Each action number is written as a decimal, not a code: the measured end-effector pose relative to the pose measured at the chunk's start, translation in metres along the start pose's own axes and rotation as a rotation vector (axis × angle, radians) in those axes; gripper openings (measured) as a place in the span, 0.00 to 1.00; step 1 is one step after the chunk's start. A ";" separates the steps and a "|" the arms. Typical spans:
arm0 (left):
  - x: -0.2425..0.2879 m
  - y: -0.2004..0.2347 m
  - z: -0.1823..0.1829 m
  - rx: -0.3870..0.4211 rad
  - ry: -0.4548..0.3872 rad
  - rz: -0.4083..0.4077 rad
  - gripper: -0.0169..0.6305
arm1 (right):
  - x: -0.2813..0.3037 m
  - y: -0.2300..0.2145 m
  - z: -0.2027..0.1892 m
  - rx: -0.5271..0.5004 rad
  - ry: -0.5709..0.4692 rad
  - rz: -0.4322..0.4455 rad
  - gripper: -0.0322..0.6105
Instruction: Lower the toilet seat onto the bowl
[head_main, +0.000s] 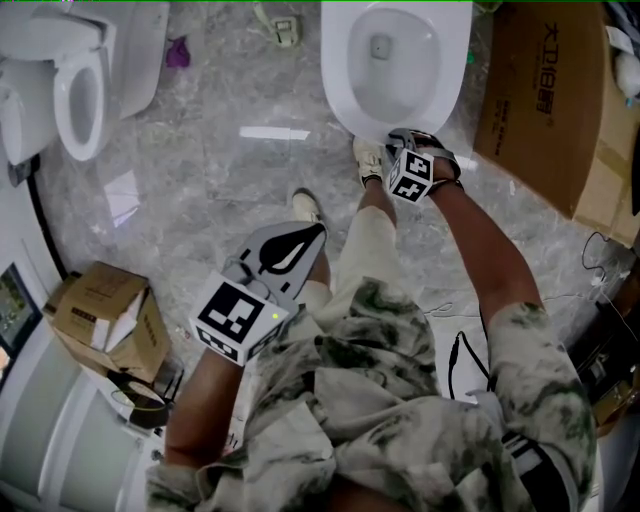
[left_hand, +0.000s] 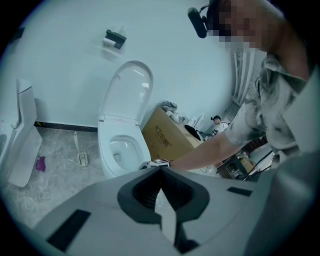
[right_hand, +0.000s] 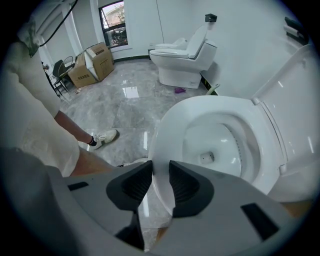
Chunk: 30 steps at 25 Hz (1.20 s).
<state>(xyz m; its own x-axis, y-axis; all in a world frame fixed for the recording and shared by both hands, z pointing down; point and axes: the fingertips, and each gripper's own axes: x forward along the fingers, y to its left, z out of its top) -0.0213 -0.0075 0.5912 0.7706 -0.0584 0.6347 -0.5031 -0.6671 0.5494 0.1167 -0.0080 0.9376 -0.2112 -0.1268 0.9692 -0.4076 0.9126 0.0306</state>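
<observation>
One glossy white oval toilet seat

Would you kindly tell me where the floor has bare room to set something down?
Bare floor lies between the near toilet and the second toilet, past the small box. It is crowded between the near toilet and the big cardboard box.

Head camera looks steeply down — both gripper views share the toilet, right nearest.
</observation>
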 end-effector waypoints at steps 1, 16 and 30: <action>0.001 0.002 0.000 -0.003 0.001 0.001 0.06 | 0.002 0.000 -0.001 0.001 0.002 0.003 0.25; 0.005 0.016 0.003 0.005 0.006 -0.006 0.06 | 0.012 -0.002 -0.001 0.071 0.017 0.008 0.25; -0.018 -0.013 0.010 0.121 -0.017 -0.074 0.06 | -0.035 0.005 -0.008 0.430 -0.012 -0.055 0.21</action>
<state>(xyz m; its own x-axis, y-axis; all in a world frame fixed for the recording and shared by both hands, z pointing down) -0.0243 -0.0055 0.5670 0.8109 -0.0171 0.5850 -0.3941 -0.7550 0.5242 0.1287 0.0043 0.9058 -0.1877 -0.1777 0.9660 -0.7513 0.6594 -0.0246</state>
